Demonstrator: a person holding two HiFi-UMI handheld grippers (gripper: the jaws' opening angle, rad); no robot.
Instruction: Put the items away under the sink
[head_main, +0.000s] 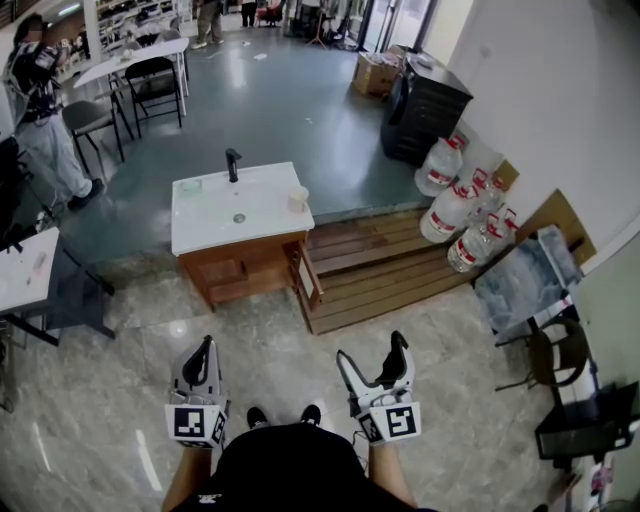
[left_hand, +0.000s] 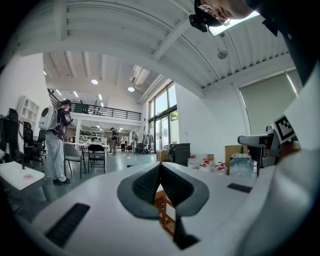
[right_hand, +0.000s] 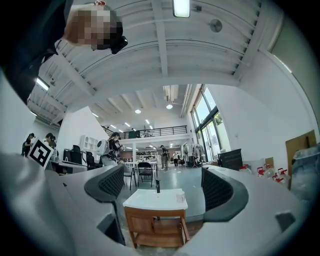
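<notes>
A small sink unit (head_main: 258, 212) stands a few steps ahead on the tiled floor: white top, black faucet (head_main: 232, 163), wooden cabinet below with its door (head_main: 307, 272) swung open on the right. A pale cup (head_main: 297, 198) sits at the top's right edge and a small green item (head_main: 190, 185) at its back left. My left gripper (head_main: 208, 345) is held low near my body, shut and empty; its pads meet in the left gripper view (left_hand: 160, 166). My right gripper (head_main: 372, 350) is open and empty, and frames the sink unit (right_hand: 150, 201) and cup (right_hand: 180, 197) between its jaws.
A wooden pallet platform (head_main: 380, 275) lies right of the sink. Large water bottles (head_main: 465, 205) lean against the right wall by a black cabinet (head_main: 425, 110). A white table (head_main: 25, 270) is at left, a person (head_main: 40, 110) and chairs stand beyond, and a black chair (head_main: 560, 360) at right.
</notes>
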